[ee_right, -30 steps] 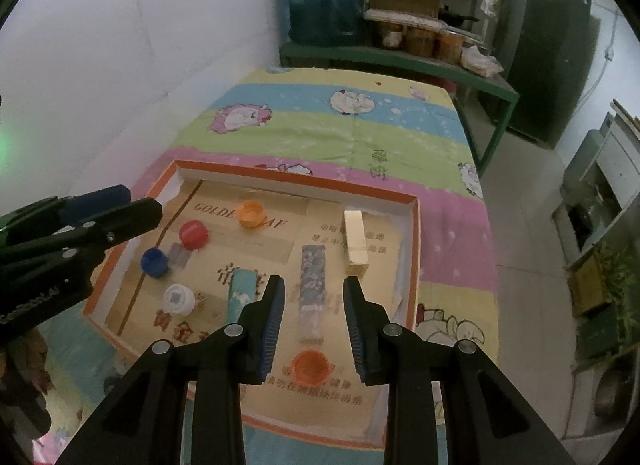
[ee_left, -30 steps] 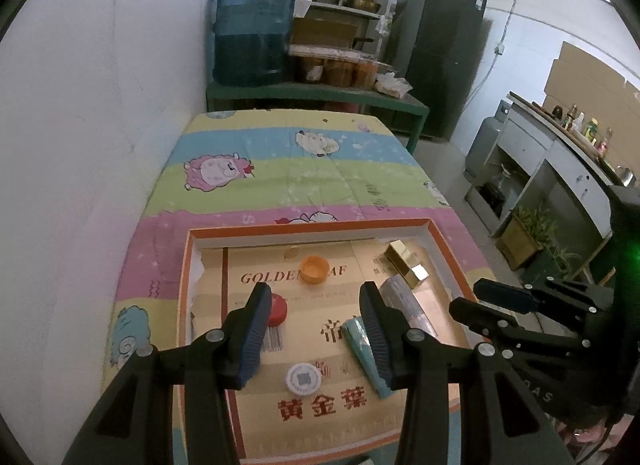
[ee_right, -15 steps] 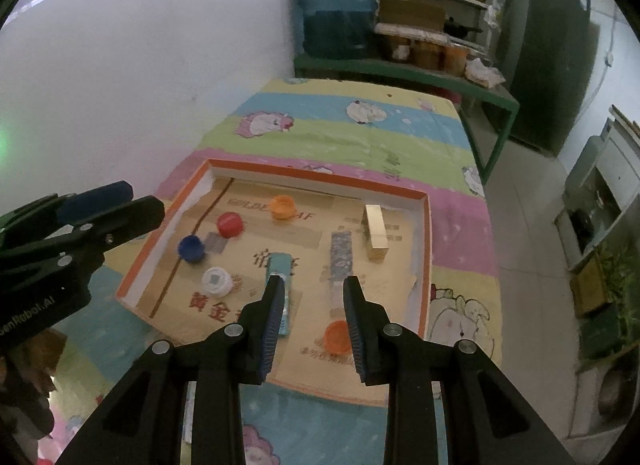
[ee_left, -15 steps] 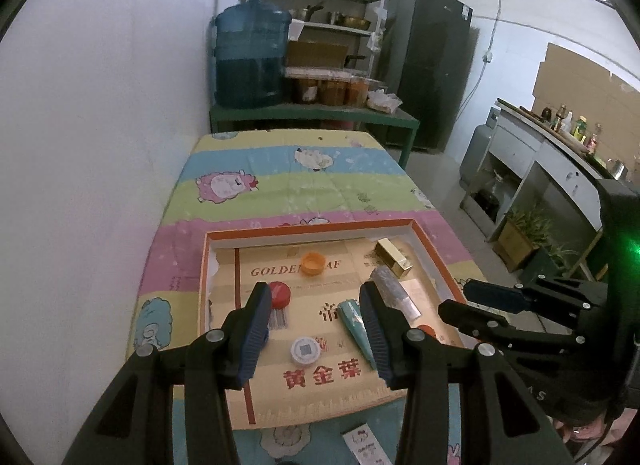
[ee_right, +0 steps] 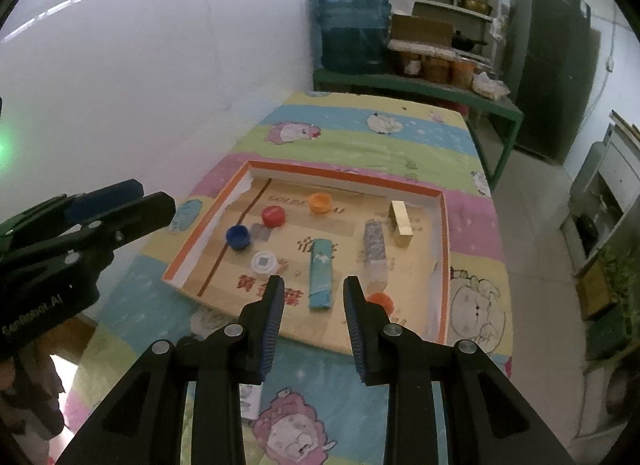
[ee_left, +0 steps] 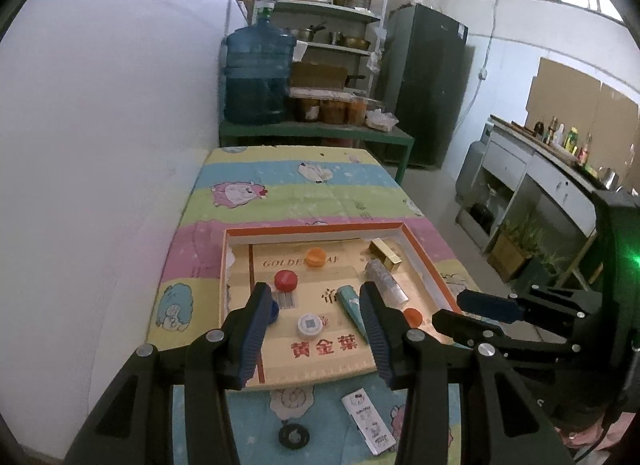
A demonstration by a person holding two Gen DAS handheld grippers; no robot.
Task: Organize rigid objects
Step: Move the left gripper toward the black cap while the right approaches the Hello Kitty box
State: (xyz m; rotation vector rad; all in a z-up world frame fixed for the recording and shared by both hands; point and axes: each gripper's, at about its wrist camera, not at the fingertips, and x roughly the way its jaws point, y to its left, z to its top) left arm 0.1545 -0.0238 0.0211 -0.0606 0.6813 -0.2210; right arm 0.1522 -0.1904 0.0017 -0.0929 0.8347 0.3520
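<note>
An orange-rimmed cardboard tray [ee_right: 344, 176] [ee_left: 312, 228] lies on the cartoon-print table. In it are an orange cap [ee_right: 320, 201], a red cap [ee_right: 273, 215], a blue cap [ee_right: 237, 236], a white cap [ee_right: 264, 261], a second orange cap [ee_right: 380, 300], a teal box [ee_right: 321, 273], a glittery box [ee_right: 374, 243] and a gold box [ee_right: 401, 217]. My left gripper [ee_left: 314, 315] is open and empty, above the tray's near edge. My right gripper [ee_right: 314, 297] is open and empty, near the tray's front.
A small white printed box [ee_left: 366, 417] and a black round piece [ee_left: 294, 436] lie on the cloth in front of the tray. A white wall runs along the left. A water jug [ee_left: 258, 77], shelves and a dark cabinet [ee_left: 424, 77] stand beyond the table.
Both grippers have pulled back and up from the tray, which now looks smaller and farther. The objects in the tray have not moved. Both grippers stay open.
</note>
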